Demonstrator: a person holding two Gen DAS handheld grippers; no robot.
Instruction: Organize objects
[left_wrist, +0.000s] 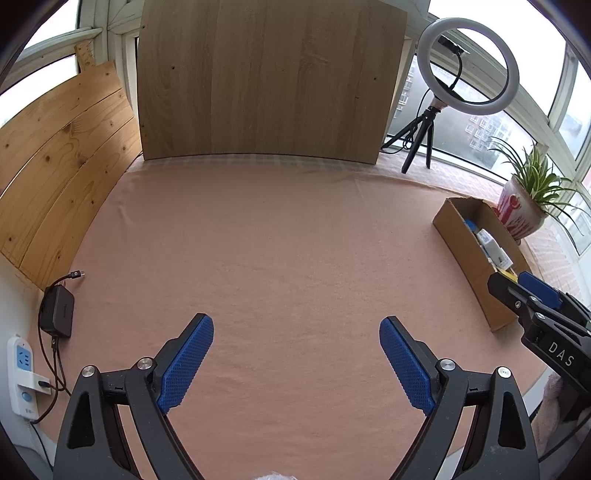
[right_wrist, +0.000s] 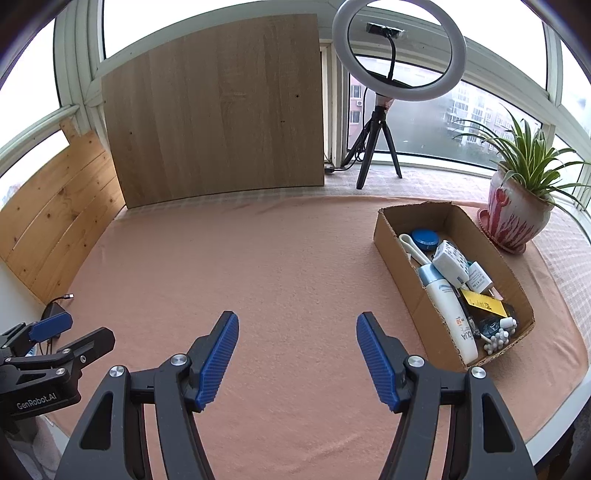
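Cardboard box (right_wrist: 458, 354) is where the small stuff sits: on the pink cloth (right_wrist: 277, 266), forward and to the right of my right tongs (right_wrist: 297, 354), just in front of the plant pot (right_wrist: 517, 218).

Tongs first. Right tongs: blue pads wide apart, nothing between them, over bare cloth. Left tongs (left_wrist: 295, 358): same, spread wide, empty, over bare cloth near the front edge. Each shows up at the edge of the other's camera view, so they sit side by side and apart.

Outward from there. In the box I can see a white bottle (right_wrist: 448, 314), a blue round lid (right_wrist: 424, 238), a white packet (right_wrist: 450, 262), a yellow card (right_wrist: 482, 304), a white spoon-like thing (right_wrist: 413, 247) and a few small white bits at the near end. All inside the walls, nothing hanging over the rim as far as I can tell.

Off the task: charger brick (left_wrist: 57, 312) with its cable and a power strip (left_wrist: 22, 376) at the left edge, ring light (right_wrist: 399, 48) on a tripod at the back, wood panel (right_wrist: 221, 118) leaning against the window.

Progress call: no loose items on the open cloth in either view, everything small is in the box. Looks finished or nearly so. Only candidate left would be the charger and cable, and I can't tell whether that counts.
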